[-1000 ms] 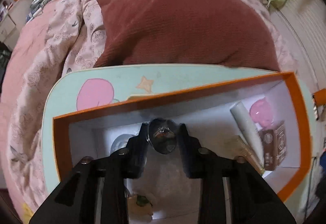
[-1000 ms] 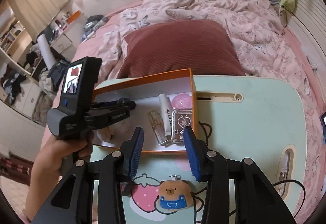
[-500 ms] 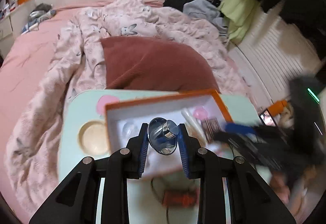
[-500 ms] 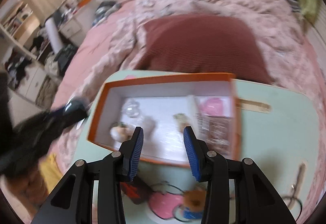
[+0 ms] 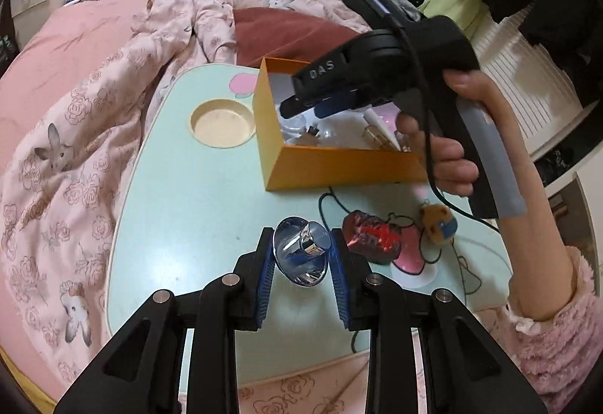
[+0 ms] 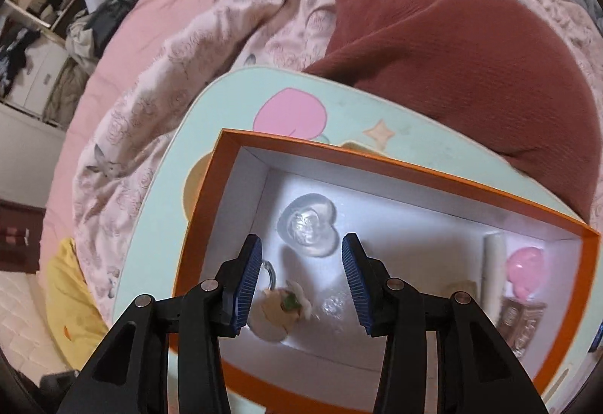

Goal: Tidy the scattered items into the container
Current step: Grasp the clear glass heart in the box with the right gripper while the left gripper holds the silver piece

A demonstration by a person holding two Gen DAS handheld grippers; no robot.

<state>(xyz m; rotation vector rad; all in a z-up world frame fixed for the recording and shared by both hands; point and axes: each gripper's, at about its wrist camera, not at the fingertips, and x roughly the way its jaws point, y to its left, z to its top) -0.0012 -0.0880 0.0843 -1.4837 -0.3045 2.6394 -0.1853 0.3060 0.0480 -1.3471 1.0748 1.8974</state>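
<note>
I've swung my right gripper (image 6: pixel 299 276), jaws just widening and empty, over the orange box (image 6: pixel 380 165), while my left gripper (image 5: pixel 301 255) has drawn back, clamping the shiny cap (image 5: pixel 301 250).

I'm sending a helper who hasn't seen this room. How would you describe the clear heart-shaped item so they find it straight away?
Find the mint-green lap table on the pink bed, then the orange cardboard box with white lining standing on it. The clear heart-shaped piece lies flat on the box floor near the left wall, the only see-through heart there; the other heart, far right, is pink.
</note>
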